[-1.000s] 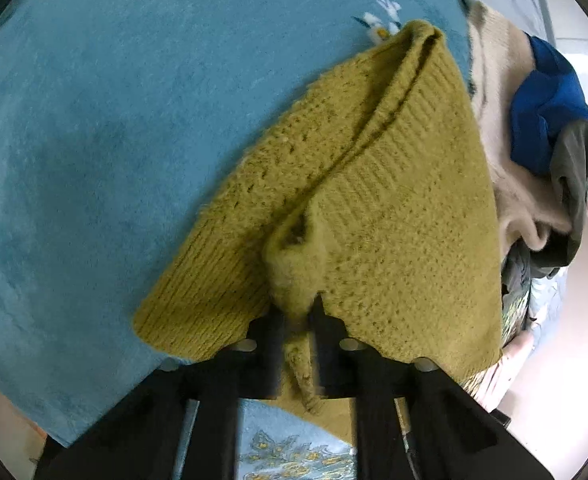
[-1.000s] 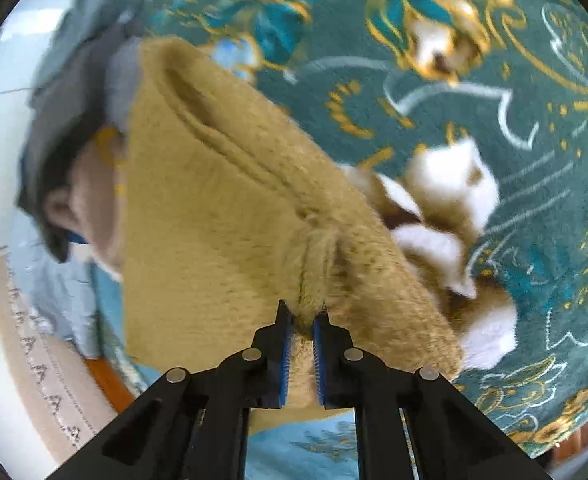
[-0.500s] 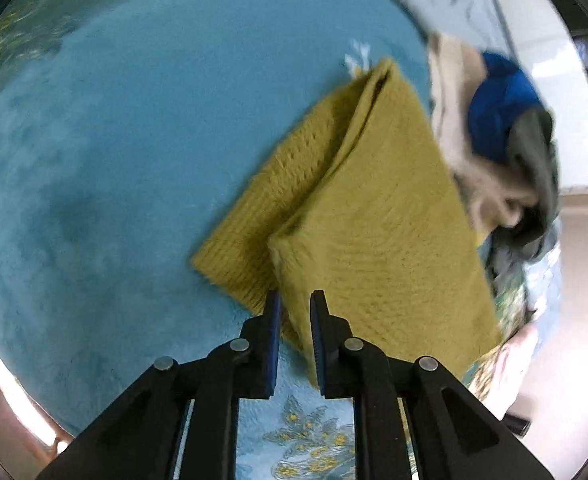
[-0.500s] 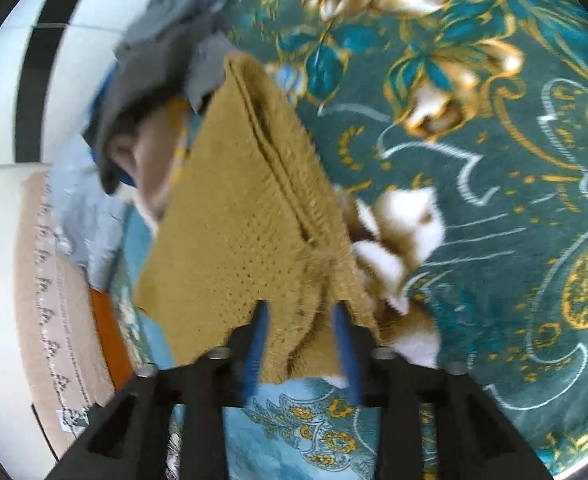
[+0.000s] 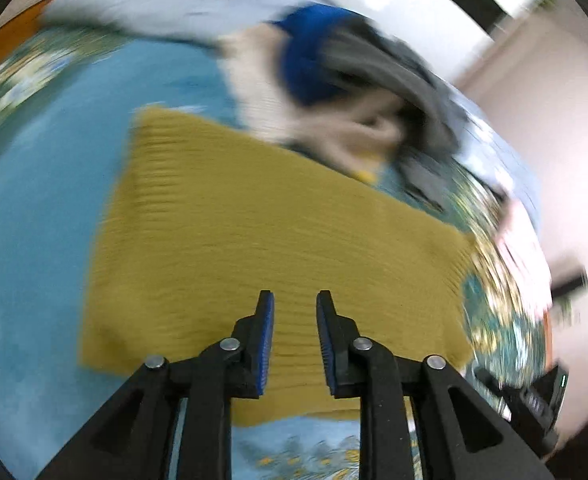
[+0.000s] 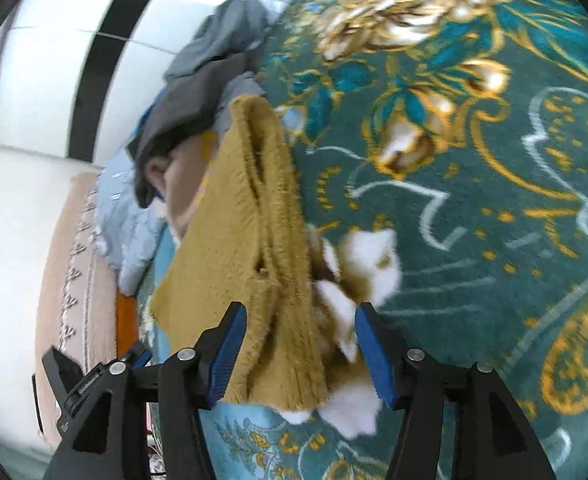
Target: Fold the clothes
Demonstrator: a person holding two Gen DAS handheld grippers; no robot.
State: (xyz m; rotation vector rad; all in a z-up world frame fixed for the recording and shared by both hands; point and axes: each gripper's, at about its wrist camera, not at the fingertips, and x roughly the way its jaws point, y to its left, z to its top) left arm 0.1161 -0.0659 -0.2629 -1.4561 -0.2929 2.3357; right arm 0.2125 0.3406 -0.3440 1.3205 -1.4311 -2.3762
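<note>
1. Left gripper (image 5: 292, 320): jaws parted with a narrow gap, blue pads facing each other, nothing between them; it sits over the near edge of the mustard knit sweater (image 5: 262, 240)
2. Right gripper (image 6: 299, 344): jaws spread wide, empty; sweater's near end (image 6: 254, 264) lies in the gap between the fingers, not pinched
3. Sweater: mustard-yellow, fuzzy ribbed knit, folded into a rough rectangle lying flat on the blanket (image 5: 34, 200); left wrist view is motion-blurred, so stitch detail is smeared
4. Right wrist view shows the fold edge-on: stacked layers with long creases running away from the camera, far end narrower, edges hairy
5. Location: sweater lies partly on the plain light-blue area, partly on the dark teal floral area (image 6: 473, 200) with gold and white flowers; a white flower sits just beside its right edge
6. Clothes pile (image 5: 353, 80) (cream, blue, grey pieces) lies just beyond the sweater's far edge; touching or not, can't tell
</note>
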